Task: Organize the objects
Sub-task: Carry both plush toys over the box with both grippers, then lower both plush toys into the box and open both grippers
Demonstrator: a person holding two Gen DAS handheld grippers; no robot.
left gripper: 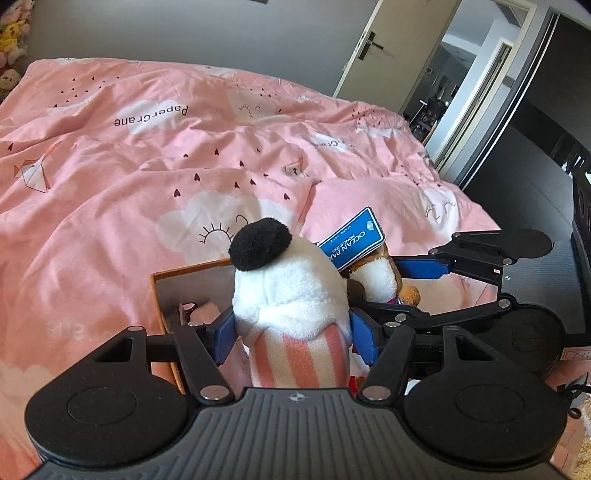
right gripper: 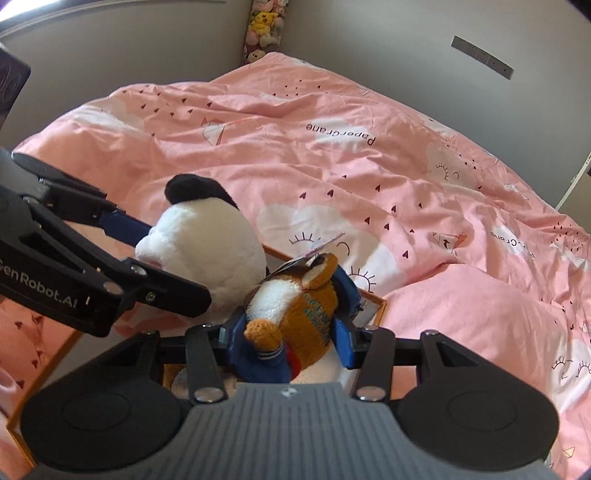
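My left gripper [left gripper: 291,332] is shut on a white plush toy [left gripper: 291,291] with a black ear and a pink-striped lower part. It holds the toy over an orange cardboard box [left gripper: 184,271] on the bed. My right gripper [right gripper: 288,328] is shut on a brown and white plush toy [right gripper: 299,310] with a blue Ocean Park tag [left gripper: 352,236], just right of the white plush [right gripper: 207,251]. Both toys hang above the box [right gripper: 375,299]. The left gripper also shows in the right wrist view [right gripper: 147,251].
The box sits on a bed with a wrinkled pink duvet [left gripper: 147,155]. A pink pillow [right gripper: 480,332] lies to the right of the box. Plush toys are piled in the room corner [right gripper: 264,26]. An open door [left gripper: 388,51] stands beyond the bed.
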